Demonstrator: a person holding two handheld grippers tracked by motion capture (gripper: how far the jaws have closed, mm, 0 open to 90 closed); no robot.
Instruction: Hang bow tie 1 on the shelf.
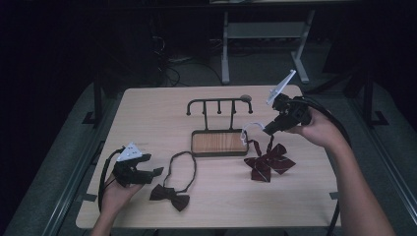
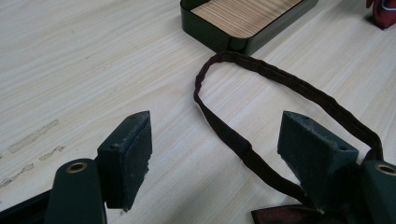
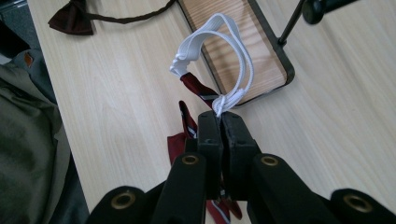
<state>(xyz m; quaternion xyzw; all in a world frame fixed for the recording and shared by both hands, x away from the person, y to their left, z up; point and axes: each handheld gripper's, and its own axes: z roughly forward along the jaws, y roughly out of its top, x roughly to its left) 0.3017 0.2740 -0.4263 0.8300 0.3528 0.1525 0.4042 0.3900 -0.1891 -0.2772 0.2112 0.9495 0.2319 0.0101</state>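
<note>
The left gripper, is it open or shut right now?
Open. In the left gripper view the left gripper has its two jaws set wide apart with bare table between them, and the dark bow tie's strap lies ungripped.

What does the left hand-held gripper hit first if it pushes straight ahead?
Probably the dark strap loop of the brown bow tie, lying between the open left hand-held gripper and the wood-bottomed tray beyond. Depth is unclear.
</note>
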